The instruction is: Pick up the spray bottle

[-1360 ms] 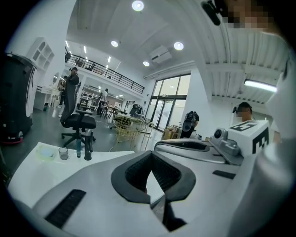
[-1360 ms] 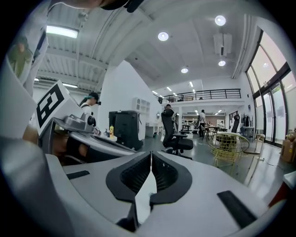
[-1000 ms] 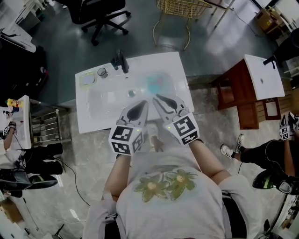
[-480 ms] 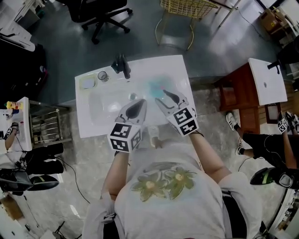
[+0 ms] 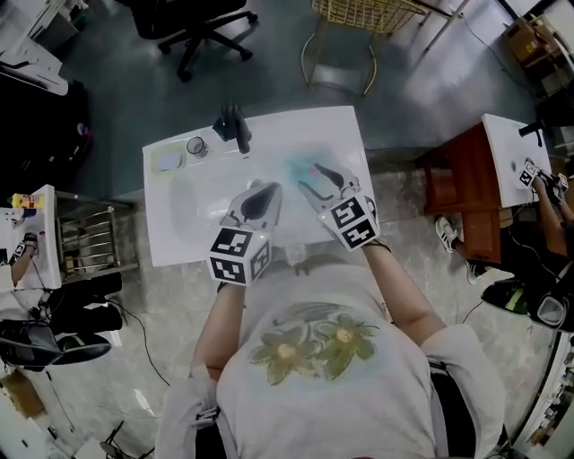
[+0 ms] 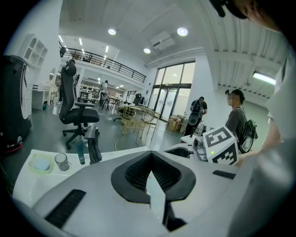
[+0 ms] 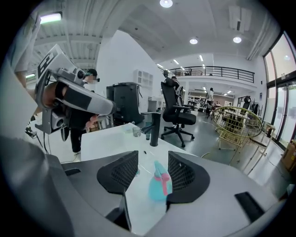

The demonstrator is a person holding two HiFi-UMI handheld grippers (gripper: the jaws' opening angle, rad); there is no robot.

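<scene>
The spray bottle is teal with a pink trigger and sits in the right part of the white sink. From overhead it is only a pale teal blur. In the right gripper view its round body is near and its narrow top points up and away, so its long axis seems roughly upright, though I cannot be sure it is not leaning.

The right gripper is the nearer tool. Its jaws are opening and stand wide apart, with the bottle just ahead, framed in the gap and a little to the right of centre. Neither pad touches it. In my judgement the pick-up turns on this one relation: the bottle lies straight ahead and slightly below, so a short push forward and down would bring the pads to either side of its body.

The left gripper hovers over the middle of the basin with its tips together and nothing between them — well left of the bottle.

At the far edge of the sink stand a black tap, a small glass and a pale dish. Beyond, on the grey floor, are an office chair and a wire basket chair.
</scene>
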